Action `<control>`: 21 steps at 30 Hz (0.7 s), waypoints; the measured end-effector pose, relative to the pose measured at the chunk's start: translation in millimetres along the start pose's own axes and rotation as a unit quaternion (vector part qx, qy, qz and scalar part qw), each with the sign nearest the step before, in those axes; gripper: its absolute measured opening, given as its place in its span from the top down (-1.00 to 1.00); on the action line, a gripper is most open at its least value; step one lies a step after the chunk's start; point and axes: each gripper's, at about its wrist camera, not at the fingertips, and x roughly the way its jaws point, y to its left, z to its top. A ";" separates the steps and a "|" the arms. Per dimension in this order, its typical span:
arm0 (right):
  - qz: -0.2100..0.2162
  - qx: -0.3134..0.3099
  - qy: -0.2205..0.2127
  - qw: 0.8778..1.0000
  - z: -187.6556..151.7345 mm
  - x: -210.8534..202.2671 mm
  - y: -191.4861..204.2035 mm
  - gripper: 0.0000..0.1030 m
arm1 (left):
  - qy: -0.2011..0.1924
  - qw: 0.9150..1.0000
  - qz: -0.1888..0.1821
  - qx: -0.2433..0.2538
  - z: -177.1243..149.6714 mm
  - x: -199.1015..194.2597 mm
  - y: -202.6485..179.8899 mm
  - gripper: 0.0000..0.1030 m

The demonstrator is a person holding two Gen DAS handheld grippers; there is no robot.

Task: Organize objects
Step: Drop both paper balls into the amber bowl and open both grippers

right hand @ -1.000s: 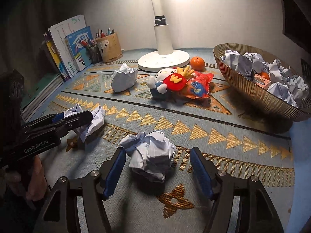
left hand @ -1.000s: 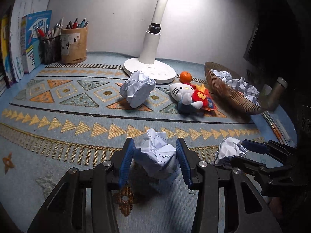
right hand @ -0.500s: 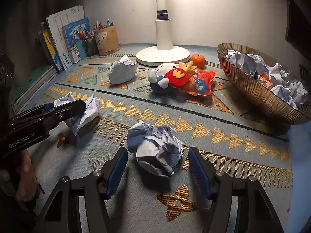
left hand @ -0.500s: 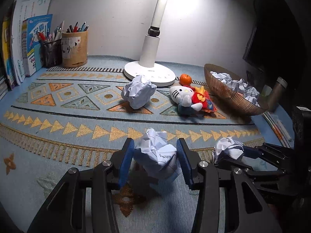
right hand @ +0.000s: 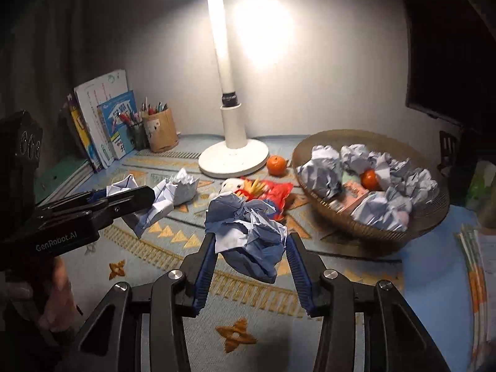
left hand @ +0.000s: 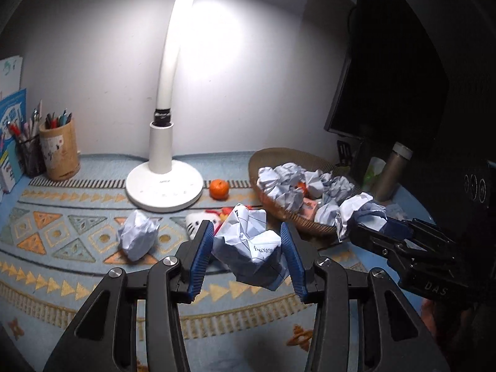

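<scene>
My left gripper (left hand: 246, 252) is shut on a white crumpled paper ball (left hand: 249, 249) and holds it above the patterned mat. My right gripper (right hand: 249, 254) is shut on a bluish crumpled paper ball (right hand: 248, 235), also lifted. In the left wrist view the right gripper (left hand: 376, 228) shows with its ball (left hand: 356, 212) at the near rim of the wicker basket (left hand: 279, 207). In the right wrist view the left gripper (right hand: 130, 197) shows at the left with its paper ball (right hand: 155, 209). The basket (right hand: 372, 226) holds several paper balls. One more paper ball (left hand: 136, 238) lies on the mat.
A white desk lamp (left hand: 164, 183) stands at the back centre. A tangerine (left hand: 219, 189) and a plush toy (right hand: 257, 190) lie between lamp and basket. Pen cups (left hand: 60, 148) and books (right hand: 102, 124) stand at the back left. A metal bottle (left hand: 392, 170) stands behind the basket.
Both grippers have lifted their paper balls off the mat and moved toward the basket. The right gripper has closed on its ball.
</scene>
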 end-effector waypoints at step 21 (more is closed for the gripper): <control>-0.065 0.183 0.022 0.981 51.6 57.8 -161.8 -0.13 | 0.041 0.997 -0.069 -0.004 56.6 157.1 -52.3 -0.86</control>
